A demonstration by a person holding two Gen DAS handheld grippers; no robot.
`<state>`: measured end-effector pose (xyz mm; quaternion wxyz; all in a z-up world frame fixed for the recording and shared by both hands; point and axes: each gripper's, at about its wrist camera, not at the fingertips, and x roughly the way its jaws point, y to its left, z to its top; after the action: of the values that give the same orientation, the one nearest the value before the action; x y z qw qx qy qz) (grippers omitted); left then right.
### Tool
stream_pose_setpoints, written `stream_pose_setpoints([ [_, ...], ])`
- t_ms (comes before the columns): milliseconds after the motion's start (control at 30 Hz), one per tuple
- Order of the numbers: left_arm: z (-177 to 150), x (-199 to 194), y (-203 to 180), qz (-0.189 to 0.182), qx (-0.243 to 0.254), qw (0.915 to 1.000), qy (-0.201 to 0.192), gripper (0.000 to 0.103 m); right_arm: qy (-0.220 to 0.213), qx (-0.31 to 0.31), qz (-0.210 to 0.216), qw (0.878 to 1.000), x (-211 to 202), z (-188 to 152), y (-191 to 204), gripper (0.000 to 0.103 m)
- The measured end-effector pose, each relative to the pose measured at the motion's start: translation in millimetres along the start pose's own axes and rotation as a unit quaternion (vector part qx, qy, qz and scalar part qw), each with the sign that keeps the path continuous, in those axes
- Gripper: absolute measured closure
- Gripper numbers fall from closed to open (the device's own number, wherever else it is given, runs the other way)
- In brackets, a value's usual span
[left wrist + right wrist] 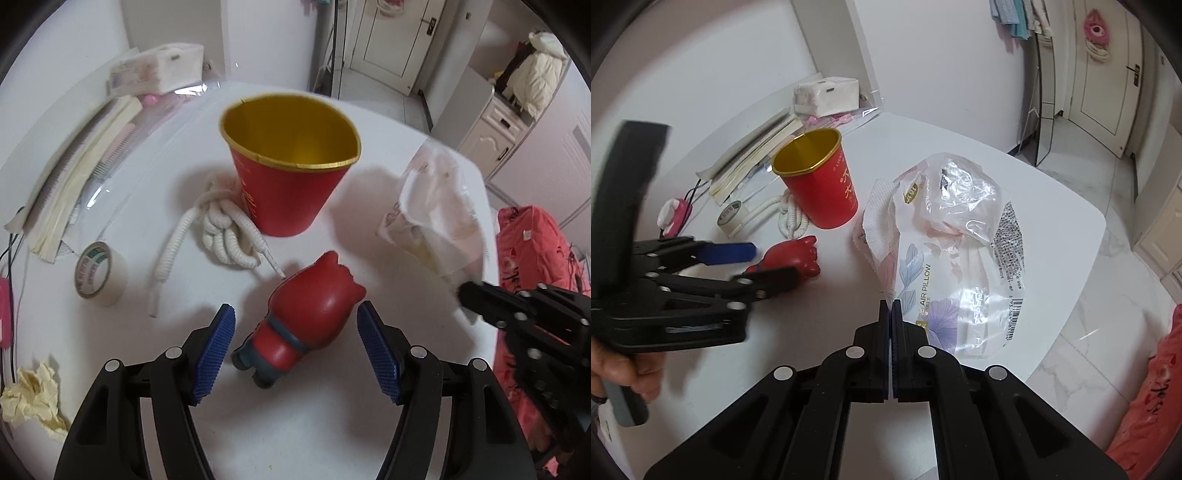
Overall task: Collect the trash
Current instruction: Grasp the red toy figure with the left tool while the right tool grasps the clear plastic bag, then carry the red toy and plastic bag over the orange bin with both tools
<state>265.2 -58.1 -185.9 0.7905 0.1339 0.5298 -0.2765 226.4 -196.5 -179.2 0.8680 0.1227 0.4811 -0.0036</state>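
A red paper cup (291, 162) with a gold inside stands upright on the white table (303, 424); it also shows in the right wrist view (820, 184). My left gripper (295, 350) is open, its blue pads on either side of a red toy figure (306, 317) lying on the table. My right gripper (891, 314) is shut on the edge of a clear plastic tissue wrapper (945, 251) with white tissue inside, held above the table right of the cup. The wrapper shows in the left wrist view (436, 214). A crumpled yellow paper ball (33, 398) lies at the near left.
A white rope (218, 229) lies left of the cup, with a tape roll (99, 273) further left. A stack of papers (74, 177), a tissue pack (159, 66) and a pink device (674, 216) sit along the wall. The table edge (1067, 306) drops to a marble floor at right.
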Motion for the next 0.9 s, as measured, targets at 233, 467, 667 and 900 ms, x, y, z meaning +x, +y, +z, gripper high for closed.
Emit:
stream_pose_setpoints([
  [233,-12.0,-5.5,-2.0,-0.009,-0.012,0.9999,-0.005,0.051,-0.01,0.003,0.011,1.0,-6.2,-0.3,0.9,0.102],
  [467,-21.5,-18.9,-0.4,-0.02,-0.042,0.9989,-0.003,0.055,-0.018,0.009,0.03,0.999,-22.0,-2.4,-0.8,0.102],
  [667,-28.7,-42.4,-10.4,-0.016,-0.052,0.9984,-0.015,0.055,-0.029,0.005,0.044,0.999,-53.7,-9.1,-5.7,0.102],
  [900,-35.6,-64.9,-36.8,-0.012,-0.049,0.9983,-0.027,0.055,-0.042,0.004,0.069,0.997,-105.7,-22.2,-17.1,0.102],
])
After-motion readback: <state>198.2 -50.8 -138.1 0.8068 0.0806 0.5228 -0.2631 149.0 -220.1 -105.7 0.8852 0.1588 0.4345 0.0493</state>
